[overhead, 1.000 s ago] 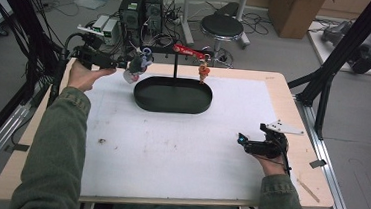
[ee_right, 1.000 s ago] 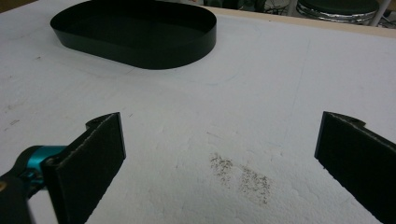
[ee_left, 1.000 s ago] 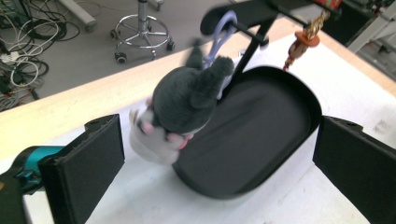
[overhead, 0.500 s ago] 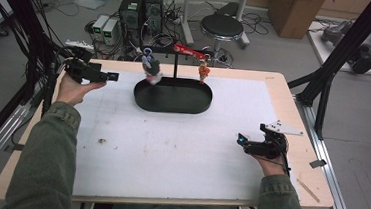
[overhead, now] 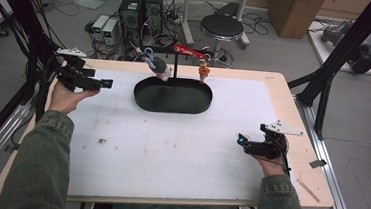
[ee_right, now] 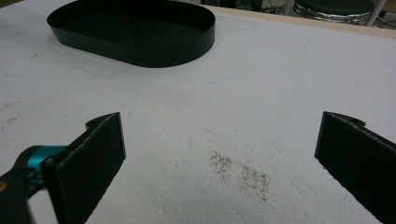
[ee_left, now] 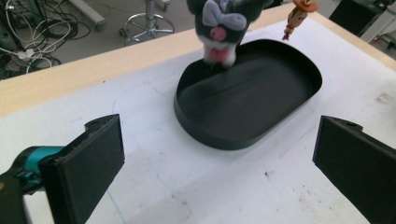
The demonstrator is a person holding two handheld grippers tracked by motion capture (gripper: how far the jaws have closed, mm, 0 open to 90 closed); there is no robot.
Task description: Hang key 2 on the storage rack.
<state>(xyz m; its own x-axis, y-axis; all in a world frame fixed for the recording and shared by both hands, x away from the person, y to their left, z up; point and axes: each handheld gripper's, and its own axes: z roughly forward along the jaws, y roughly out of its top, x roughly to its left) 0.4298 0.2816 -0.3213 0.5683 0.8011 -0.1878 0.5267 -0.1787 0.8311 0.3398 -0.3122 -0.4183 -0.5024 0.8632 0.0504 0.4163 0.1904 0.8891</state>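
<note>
**Both grippers empty, plush toy hanging over the tray**

Jaws stand wide apart on the left gripper [overhead: 106,83] and the right gripper [overhead: 241,139], holding nothing. At the table's far side, a plush toy [ee_left: 219,28] hangs from a stand [overhead: 176,66] over the black oval tray [ee_left: 299,70], beside a small orange figure [overhead: 203,73]. Judging by this, a clean grasp would centre the left jaws around the toy's body before closing.

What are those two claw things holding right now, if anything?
Nothing. The left gripper and the right gripper both have their jaws wide apart with only table between them. The plush toy hangs over the black tray, apart from both.
</note>
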